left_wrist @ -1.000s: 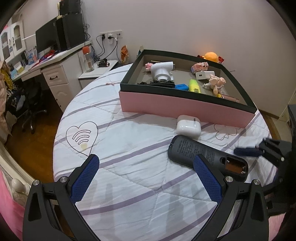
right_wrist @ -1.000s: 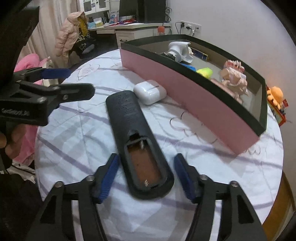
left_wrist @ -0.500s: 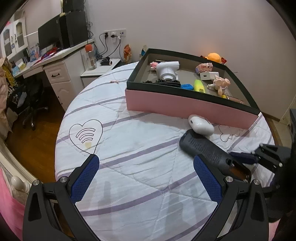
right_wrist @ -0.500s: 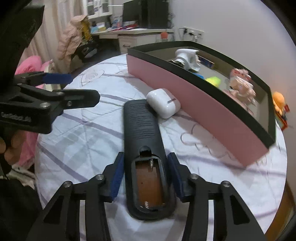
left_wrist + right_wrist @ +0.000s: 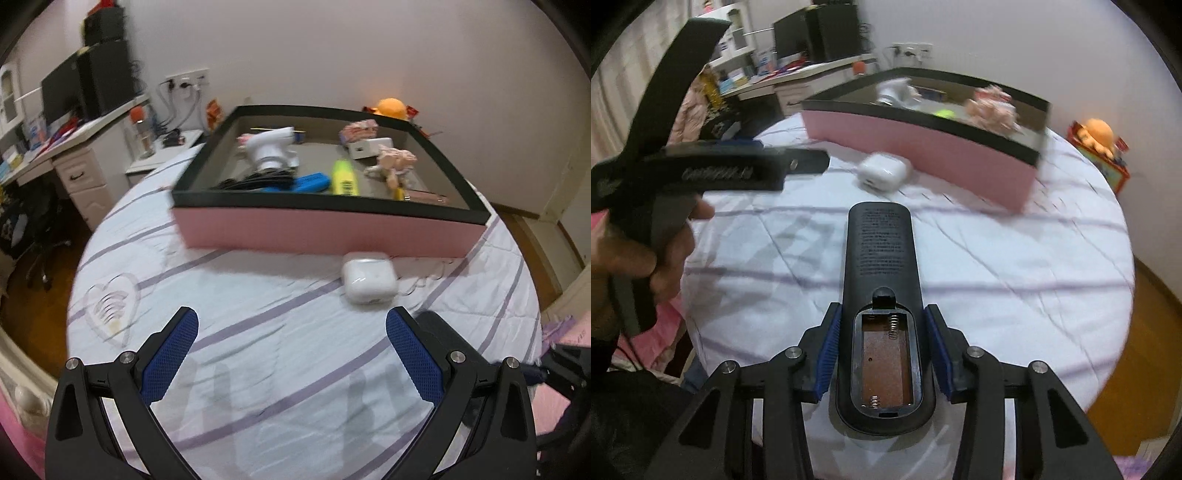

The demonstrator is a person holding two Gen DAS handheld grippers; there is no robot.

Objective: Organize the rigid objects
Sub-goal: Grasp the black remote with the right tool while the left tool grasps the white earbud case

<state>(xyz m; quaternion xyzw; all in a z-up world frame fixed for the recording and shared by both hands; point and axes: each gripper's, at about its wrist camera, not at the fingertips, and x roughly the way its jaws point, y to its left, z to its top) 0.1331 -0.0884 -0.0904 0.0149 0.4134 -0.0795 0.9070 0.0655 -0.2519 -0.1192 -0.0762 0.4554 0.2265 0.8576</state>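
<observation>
Soft bed cover (image 5: 1015, 266) lay under the black remote (image 5: 882, 295), squeezed at its open battery end by the right gripper (image 5: 882, 354), so it could tip out, while the left gripper (image 5: 291, 354) stayed wide open.

Little here can be read. The long black plastic remote control (image 5: 881, 258), lying back-up with its battery bay uncovered, carries a block of fine pale print on its upper back, too small to make out. The black left gripper (image 5: 809, 164) bears raised lettering along its side, blurred beyond reading. The white quilted bed cover (image 5: 258, 332) shows an outlined heart holding curved stripes.
</observation>
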